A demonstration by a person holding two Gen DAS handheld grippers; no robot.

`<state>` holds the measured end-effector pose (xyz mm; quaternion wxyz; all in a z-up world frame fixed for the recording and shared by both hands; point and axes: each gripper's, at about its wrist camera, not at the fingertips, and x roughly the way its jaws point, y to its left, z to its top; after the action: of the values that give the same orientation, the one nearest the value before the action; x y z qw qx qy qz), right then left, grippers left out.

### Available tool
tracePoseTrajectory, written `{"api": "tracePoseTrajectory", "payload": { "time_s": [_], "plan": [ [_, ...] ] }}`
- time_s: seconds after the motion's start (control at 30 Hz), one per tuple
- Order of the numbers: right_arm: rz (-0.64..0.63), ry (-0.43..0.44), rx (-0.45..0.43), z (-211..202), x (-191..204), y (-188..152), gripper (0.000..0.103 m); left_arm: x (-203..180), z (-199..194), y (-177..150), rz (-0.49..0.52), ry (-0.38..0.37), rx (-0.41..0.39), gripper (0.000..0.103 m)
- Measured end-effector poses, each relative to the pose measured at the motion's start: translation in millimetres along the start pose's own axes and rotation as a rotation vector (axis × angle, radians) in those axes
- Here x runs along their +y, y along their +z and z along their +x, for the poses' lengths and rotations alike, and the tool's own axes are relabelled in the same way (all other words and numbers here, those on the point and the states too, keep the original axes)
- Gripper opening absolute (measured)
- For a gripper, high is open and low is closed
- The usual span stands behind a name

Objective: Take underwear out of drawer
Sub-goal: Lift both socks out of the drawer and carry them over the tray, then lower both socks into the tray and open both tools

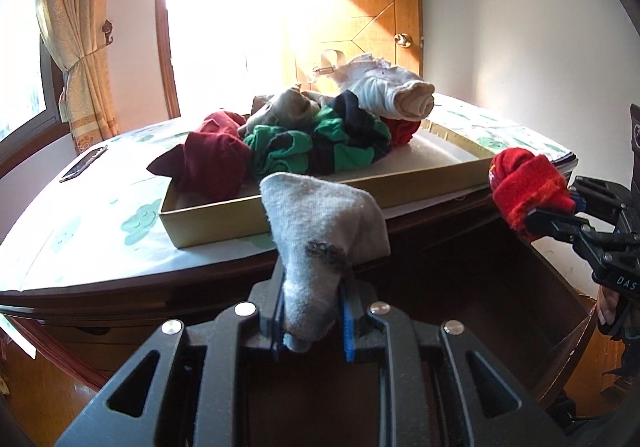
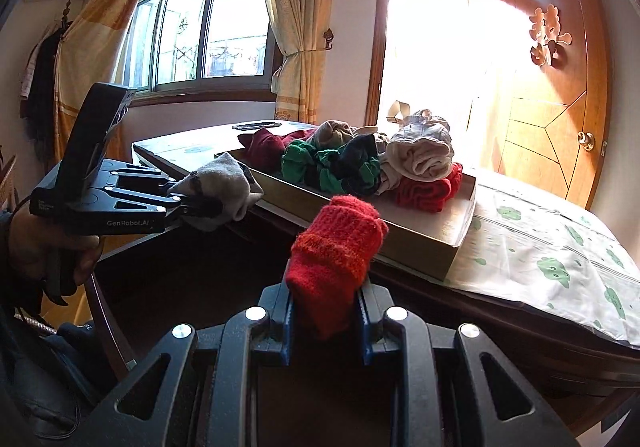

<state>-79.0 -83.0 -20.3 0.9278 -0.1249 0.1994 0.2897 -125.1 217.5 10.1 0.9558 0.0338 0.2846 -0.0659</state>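
Left tongs [image 1: 310, 311] were clamped on a folded grey knit garment [image 1: 320, 223]; right tongs [image 2: 326, 311] were clamped on a rolled red knit garment [image 2: 334, 247]. Both were held above the open dark wooden drawer [image 1: 460, 267], near the counter's front edge, where a shallow tan cardboard tray [image 1: 248, 213] held piled clothes.

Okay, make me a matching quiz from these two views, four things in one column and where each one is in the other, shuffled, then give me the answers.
Things:
1. grey sock
2. red knitted sock
3. green and black striped garment
4. black flat object

Places:
A. lying in the shallow cardboard box
B. clamped in the right gripper
C. on the patterned cloth, outside the box
D. clamped in the left gripper

Pairs: 1-D, 2-B, 3-A, 4-C
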Motion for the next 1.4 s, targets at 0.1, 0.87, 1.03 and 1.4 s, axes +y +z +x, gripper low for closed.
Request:
{"api": "tracePoseTrajectory", "payload": {
  "time_s": [0.1, 0.87, 1.03, 1.4],
  "plan": [
    [-0.007, 0.000, -0.003, 1, -1, 4, 0.026, -2, 4, 10, 0.013, 0.004, -0.009, 0.020],
    [-0.042, -0.047, -0.080, 2, -35, 52, 0.026, 1, 8, 72, 0.076, 0.038, -0.089, 0.020],
    [-0.037, -0.053, -0.095, 5, -40, 59, 0.026, 1, 10, 81, 0.080, 0.044, -0.105, 0.020],
    [-0.046, -0.053, -0.101, 20, -50, 77, 0.026, 0, 23, 100, 0.083, 0.041, -0.104, 0.020]
  ]
}}
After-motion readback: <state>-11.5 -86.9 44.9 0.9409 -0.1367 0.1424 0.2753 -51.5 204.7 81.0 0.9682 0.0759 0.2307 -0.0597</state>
